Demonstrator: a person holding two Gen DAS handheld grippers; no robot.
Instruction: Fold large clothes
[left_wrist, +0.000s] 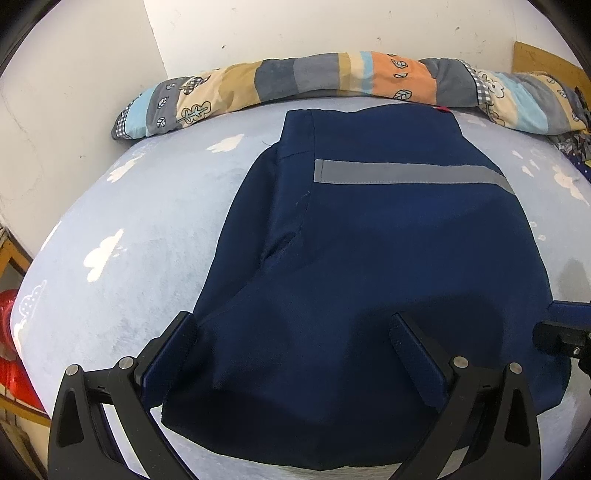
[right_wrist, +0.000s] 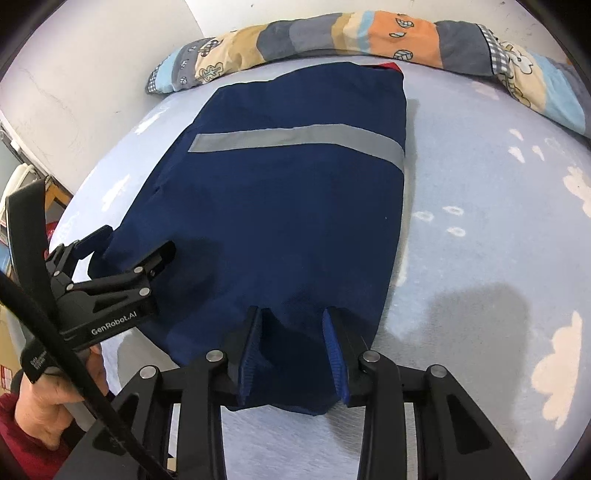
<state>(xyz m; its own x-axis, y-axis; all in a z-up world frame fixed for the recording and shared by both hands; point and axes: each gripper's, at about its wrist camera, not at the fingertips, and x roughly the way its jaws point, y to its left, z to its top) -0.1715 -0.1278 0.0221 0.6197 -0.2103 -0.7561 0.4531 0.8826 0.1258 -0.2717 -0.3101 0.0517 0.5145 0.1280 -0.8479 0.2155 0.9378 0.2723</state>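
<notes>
A navy garment (left_wrist: 369, 258) with a grey reflective stripe (left_wrist: 406, 172) lies partly folded on the light blue bed sheet (left_wrist: 147, 221); it also shows in the right wrist view (right_wrist: 288, 206). My left gripper (left_wrist: 291, 325) is open, its fingers wide apart over the garment's near edge. It shows from the side in the right wrist view (right_wrist: 140, 240). My right gripper (right_wrist: 291, 321) is open, its blue-padded fingers astride the garment's near hem. Its tip shows at the right edge of the left wrist view (left_wrist: 561, 332).
A rolled patchwork quilt (left_wrist: 332, 81) lies along the far side of the bed by the white wall (left_wrist: 74, 110). A wooden headboard (left_wrist: 546, 62) is at the far right. A red object (left_wrist: 11, 332) sits beside the bed at the left.
</notes>
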